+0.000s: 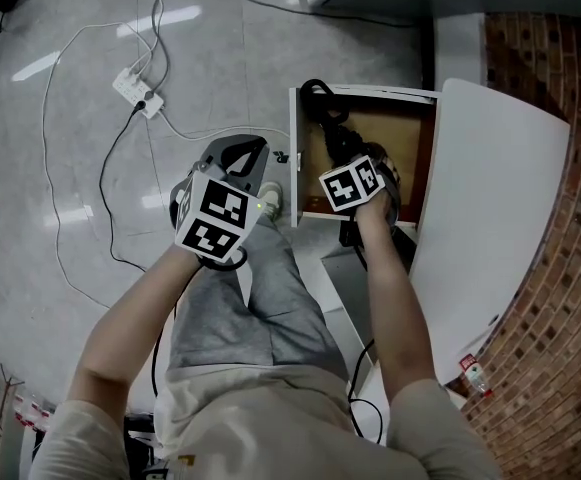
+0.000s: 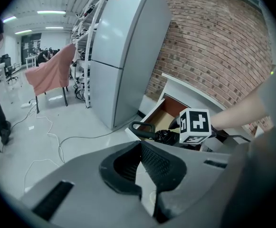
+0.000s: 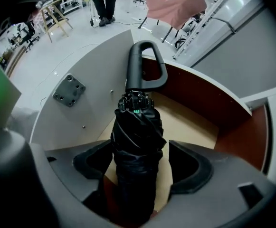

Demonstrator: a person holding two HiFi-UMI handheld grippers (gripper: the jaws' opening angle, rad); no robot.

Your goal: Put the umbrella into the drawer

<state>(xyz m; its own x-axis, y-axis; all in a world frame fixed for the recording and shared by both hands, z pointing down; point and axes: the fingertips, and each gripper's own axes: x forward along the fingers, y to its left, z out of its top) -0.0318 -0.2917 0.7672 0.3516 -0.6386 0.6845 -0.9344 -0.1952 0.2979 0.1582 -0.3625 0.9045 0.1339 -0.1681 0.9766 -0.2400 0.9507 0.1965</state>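
Umbrella (image 3: 135,141) lying in drawer (image 3: 195,122), loose inside spread right gripper (image 3: 140,152); lift straight off, avoid snagging fabric. Left gripper (image 2: 140,148) pressed together, empty.

On my feed, a glossy grey floor (image 1: 70,88) throws back streaks of the ceiling light. A white power strip (image 1: 136,92) lies on it, with thin cables (image 1: 47,158) trailing away across the tiles. A red brick wall (image 1: 560,298) runs along the right, with a white cabinet top (image 1: 490,218) in front of it. The left gripper view gives me a tall grey refrigerator (image 2: 123,56), metal shelving (image 2: 88,18) behind it, a chair draped in pink cloth (image 2: 52,72) and strip lights (image 2: 52,12) overhead.
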